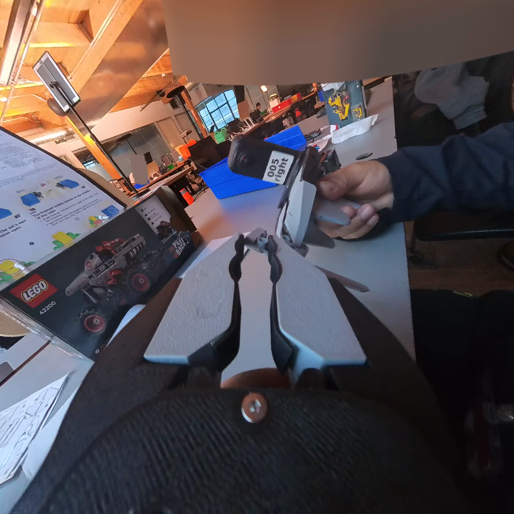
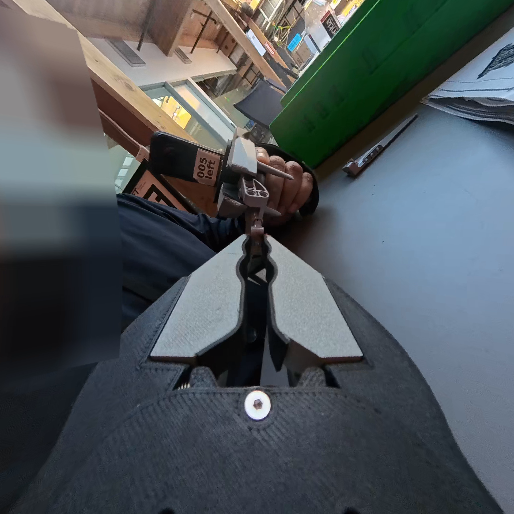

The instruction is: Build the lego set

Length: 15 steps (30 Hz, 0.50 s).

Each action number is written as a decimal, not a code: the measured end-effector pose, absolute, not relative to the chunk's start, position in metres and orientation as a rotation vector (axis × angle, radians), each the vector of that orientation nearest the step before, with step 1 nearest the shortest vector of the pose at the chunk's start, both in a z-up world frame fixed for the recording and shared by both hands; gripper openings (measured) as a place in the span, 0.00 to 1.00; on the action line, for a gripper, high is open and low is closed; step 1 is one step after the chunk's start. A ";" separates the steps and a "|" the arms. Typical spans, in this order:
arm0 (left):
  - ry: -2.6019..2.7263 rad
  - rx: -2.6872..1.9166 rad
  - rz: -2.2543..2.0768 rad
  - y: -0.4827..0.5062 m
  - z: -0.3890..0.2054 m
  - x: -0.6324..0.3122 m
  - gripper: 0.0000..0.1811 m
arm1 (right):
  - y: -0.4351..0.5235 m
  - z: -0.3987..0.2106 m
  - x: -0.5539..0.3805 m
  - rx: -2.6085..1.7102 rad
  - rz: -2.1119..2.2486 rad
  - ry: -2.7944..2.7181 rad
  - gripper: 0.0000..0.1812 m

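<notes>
Two grippers meet above the counter (image 2: 417,250): our left gripper (image 1: 254,244) clamps a grey beam (image 2: 253,193), our right gripper (image 2: 256,244) pinches a small connector (image 2: 256,229), aligned for joining.

Matt grey plastic lego piece (image 2: 253,193), glossy cardboard box (image 1: 91,281), smooth matt table (image 2: 417,250)
</notes>
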<state>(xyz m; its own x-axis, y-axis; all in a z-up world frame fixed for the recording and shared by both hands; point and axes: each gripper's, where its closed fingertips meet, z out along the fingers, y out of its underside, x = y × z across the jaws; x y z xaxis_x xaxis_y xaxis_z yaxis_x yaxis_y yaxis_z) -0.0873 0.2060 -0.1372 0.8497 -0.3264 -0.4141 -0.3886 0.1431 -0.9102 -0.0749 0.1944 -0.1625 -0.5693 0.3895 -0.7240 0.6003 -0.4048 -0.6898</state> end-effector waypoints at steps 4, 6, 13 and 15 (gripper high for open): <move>0.589 -1.534 0.044 0.211 -0.147 -0.094 0.07 | 0.204 -0.170 -0.078 1.468 -2.071 1.651 0.02; 0.578 -1.586 0.034 0.214 -0.152 -0.097 0.07 | 0.213 -0.182 -0.081 1.587 -2.005 1.729 0.02; 0.606 -1.600 -0.051 0.221 -0.151 -0.092 0.07 | 0.223 -0.188 -0.082 1.648 -1.985 1.770 0.02; 0.607 -1.636 -0.009 0.225 -0.157 -0.097 0.08 | 0.228 -0.186 -0.082 1.666 -2.003 1.735 0.02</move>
